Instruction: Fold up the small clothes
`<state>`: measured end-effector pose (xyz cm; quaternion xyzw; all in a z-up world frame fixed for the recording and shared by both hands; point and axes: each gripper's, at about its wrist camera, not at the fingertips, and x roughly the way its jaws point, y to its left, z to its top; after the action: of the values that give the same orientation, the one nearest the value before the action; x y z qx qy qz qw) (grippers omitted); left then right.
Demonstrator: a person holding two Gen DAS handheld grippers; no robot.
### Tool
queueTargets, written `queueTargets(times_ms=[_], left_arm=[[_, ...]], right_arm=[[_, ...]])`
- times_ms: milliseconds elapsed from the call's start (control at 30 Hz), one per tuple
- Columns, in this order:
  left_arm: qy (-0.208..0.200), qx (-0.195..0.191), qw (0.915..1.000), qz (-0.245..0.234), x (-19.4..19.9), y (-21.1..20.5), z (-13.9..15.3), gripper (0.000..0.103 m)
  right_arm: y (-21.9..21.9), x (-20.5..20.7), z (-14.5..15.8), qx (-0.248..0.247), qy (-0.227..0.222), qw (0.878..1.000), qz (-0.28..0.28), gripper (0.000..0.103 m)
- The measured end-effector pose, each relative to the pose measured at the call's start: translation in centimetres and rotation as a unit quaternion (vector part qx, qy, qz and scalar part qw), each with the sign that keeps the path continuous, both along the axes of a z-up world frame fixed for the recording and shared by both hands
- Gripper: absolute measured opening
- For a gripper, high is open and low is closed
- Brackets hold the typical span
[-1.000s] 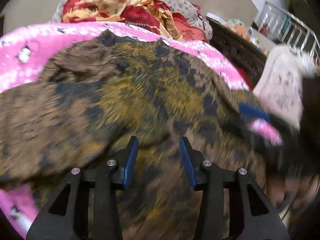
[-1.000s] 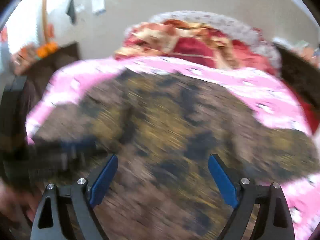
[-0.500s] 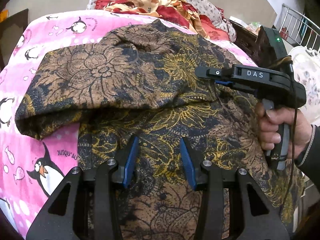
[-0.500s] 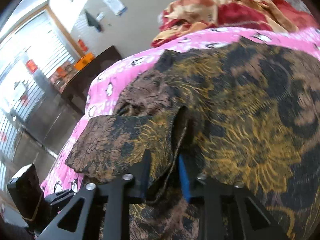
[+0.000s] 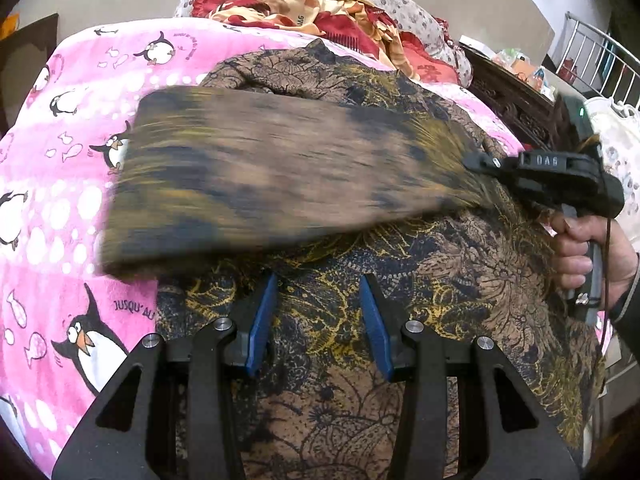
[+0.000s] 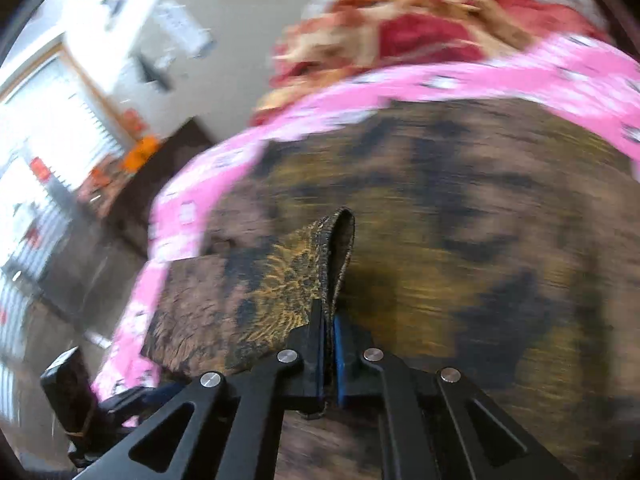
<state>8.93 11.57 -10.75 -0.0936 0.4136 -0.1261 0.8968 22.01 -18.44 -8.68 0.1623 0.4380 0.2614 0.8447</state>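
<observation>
Brown-and-gold floral garment [image 5: 420, 288] lies spread on a bed over the pink penguin blanket [image 5: 52, 184]; a red-and-cream bedding heap [image 5: 320, 4] sits behind it

Right gripper [image 6: 329, 344]: jaws closed tight on a hemmed edge of the garment, the cloth pinched between them and looping out just ahead. From the left wrist view the sleeve [image 5: 272, 184] it holds is lifted off the bed and stretched out over the body of the garment; heavily motion-blurred

Left gripper [image 5: 318, 320]: jaws at a narrow-to-medium gap, nothing between them, poised low over the near part of the garment. Contact with the cloth cannot be told

Handling judgement: fabric looks thin, light, fully limp, so it will sag and trail from any single pinch. Hemmed edges and corners give the firmest hold. Probably little slip on the blanket, so the lower layer may drag or bunch when the flap is laid across
</observation>
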Motion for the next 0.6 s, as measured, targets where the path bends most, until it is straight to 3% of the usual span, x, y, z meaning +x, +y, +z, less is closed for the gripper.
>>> queueTargets(times_ms=[133,333,600], left_arm=[[0.000,0.002,1.0000,0.000,0.0,0.0,0.0,0.042],[-0.001,0.004,1.0000,0.001,-0.1,-0.1,0.0,0.042],[-0.001,0.007,0.9999,0.010,-0.4,-0.1,0.4,0.042]], right_arm=[[-6.1,0.3,-1.5,-0.010,0.051,0.996,-0.073,0.003],[-12.0,-0.3,-0.9,-0.027,0.051,0.990,-0.131,0.003],[-12.3,-0.7,-1.4,-0.053,0.062,0.989,-0.127,0.003]])
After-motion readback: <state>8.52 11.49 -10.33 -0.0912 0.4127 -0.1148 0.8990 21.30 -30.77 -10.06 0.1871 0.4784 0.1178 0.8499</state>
